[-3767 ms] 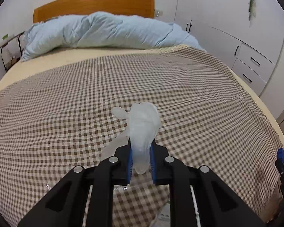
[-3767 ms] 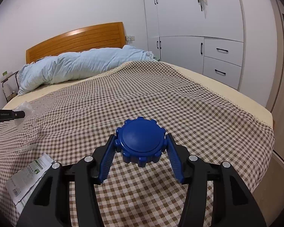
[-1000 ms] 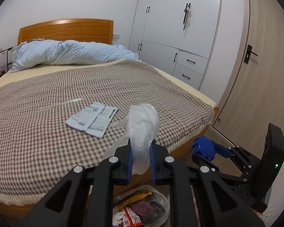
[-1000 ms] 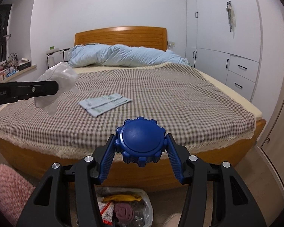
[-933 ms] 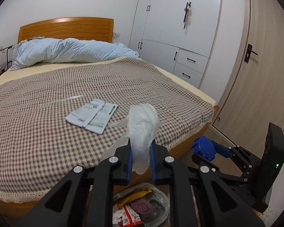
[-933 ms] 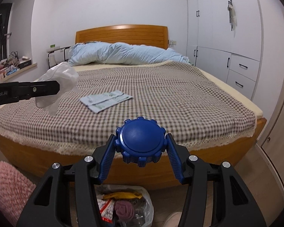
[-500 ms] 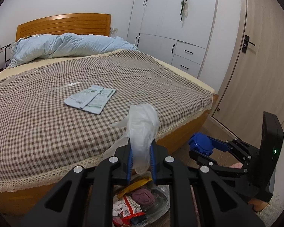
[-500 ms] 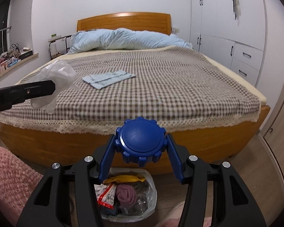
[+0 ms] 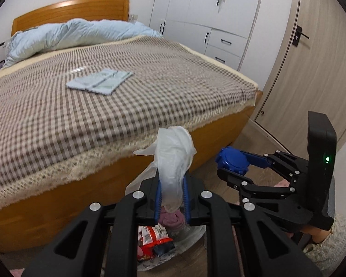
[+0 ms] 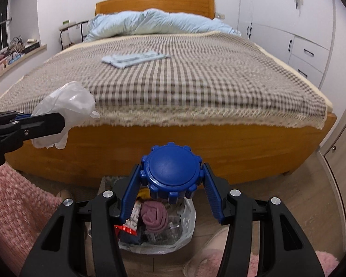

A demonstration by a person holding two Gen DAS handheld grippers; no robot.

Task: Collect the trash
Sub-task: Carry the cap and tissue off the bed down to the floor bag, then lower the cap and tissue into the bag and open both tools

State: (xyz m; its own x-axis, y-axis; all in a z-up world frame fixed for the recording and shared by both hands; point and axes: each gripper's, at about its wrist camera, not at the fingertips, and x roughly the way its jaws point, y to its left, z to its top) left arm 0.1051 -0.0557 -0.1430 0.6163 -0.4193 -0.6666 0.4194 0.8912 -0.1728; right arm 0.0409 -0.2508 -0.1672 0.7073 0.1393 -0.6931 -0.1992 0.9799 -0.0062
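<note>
While both grippers hang at the foot of the bed (image 10: 219, 143), we carry two pieces of trash above the bin bag (image 10: 186, 217) on the floor at the bottom centre of both frames. Our left gripper (image 9: 171, 192) is clamped on a crumpled clear plastic glove (image 9: 174, 154); our right gripper (image 10: 173, 194) is clamped on a blue ridged cap (image 10: 171, 172). Neither piece is dropped yet. Already in the bag we see a red snack wrapper (image 10: 126, 227), a mauve bundle (image 10: 154, 215), something yellow and clear plastic. Left on the checked bedspread, in the upper left of the left view, lie pale flat packets (image 9: 99, 83) and a thin clear strip (image 9: 77, 70) beside them, by our judgement next to collect.
</note>
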